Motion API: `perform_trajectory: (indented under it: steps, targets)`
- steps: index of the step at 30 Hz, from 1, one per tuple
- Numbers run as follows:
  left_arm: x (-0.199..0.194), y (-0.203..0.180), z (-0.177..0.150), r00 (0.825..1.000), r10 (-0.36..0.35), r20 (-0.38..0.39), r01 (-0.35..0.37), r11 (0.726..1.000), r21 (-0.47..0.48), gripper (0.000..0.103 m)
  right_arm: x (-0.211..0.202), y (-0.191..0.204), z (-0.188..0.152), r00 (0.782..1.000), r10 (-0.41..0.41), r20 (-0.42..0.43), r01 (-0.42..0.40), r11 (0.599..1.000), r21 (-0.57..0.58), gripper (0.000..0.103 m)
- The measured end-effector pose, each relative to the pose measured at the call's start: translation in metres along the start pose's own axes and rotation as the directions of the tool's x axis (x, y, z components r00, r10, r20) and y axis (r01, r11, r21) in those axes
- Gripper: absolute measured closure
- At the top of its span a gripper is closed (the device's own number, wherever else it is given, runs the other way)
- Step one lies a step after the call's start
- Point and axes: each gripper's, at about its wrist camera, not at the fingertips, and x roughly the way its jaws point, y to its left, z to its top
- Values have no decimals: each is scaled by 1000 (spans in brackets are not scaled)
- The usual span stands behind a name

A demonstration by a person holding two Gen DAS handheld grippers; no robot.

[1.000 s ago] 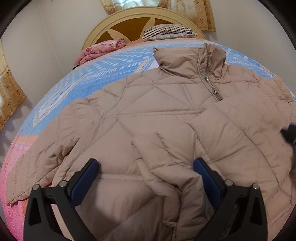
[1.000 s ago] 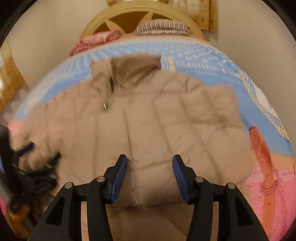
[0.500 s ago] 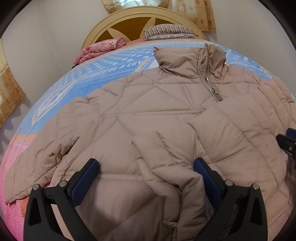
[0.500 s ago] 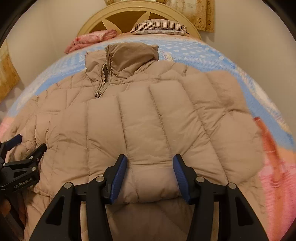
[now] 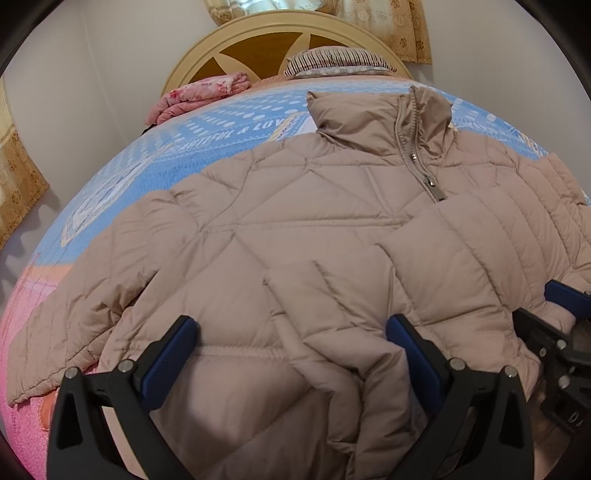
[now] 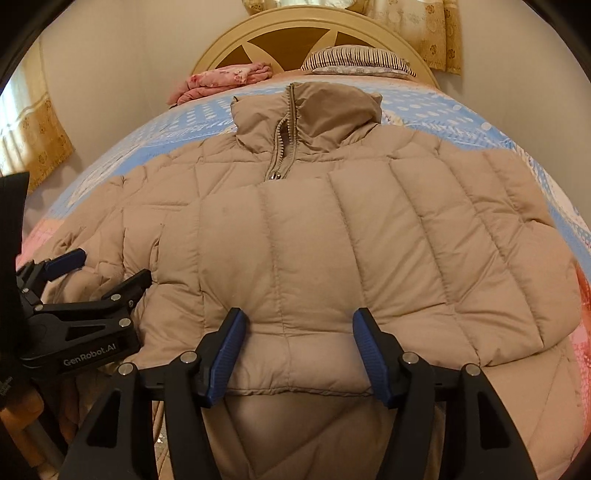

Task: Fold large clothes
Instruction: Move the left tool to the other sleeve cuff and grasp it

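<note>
Since 1 second ago the right gripper [image 6: 297, 354] has swung square to the jacket [image 6: 314, 240], jaws just widening, pads clear of its folded-over sleeve. Left gripper [image 5: 291, 363] gapes empty. Jacket lies collar-far on the bed [image 5: 155, 170].

Blue patterned bedspread [image 5: 207, 147] over the bed, pink at its near edges. Rounded wooden headboard [image 6: 295, 33] against the wall. Striped pillow [image 6: 354, 59] and folded pink blanket [image 5: 199, 96] below it. Yellow curtains [image 5: 391, 26] above.
</note>
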Motion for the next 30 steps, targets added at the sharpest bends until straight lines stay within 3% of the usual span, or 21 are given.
perform_trajectory:
  steps: [3,8,11,15,18,24,28,30]
  targets:
    - [-3,9,2,1000,-28,-10,28,999,-32,0,0,4,-1,1000,-23,6,23,1000,-16,41]
    - [-35,43,2,999,-4,32,7,997,-78,0,-2,1,-1,1000,-14,13,15,1000,-8,40]
    - [-52,74,-6,993,93,75,-89,995,-53,0,-3,1,-2,1000,-16,16,17,1000,-8,40]
    - [-59,133,-21,978,198,65,-194,978,-74,0,-4,2,-2,1000,-21,20,21,1000,-10,40]
    - [-65,188,-39,956,289,40,-283,951,-125,0,-5,2,-3,999,-24,22,24,1000,-10,39]
    - [-76,281,-80,914,403,-47,-402,883,-241,0,-5,3,-3,999,-28,24,28,1000,-12,39]
    - [-74,340,-110,867,480,-132,-496,811,-310,0,-7,3,-4,999,-32,27,32,999,-14,38]
    - [-70,362,-120,863,477,-165,-503,789,-353,0,-7,3,-4,999,-31,27,32,999,-14,38]
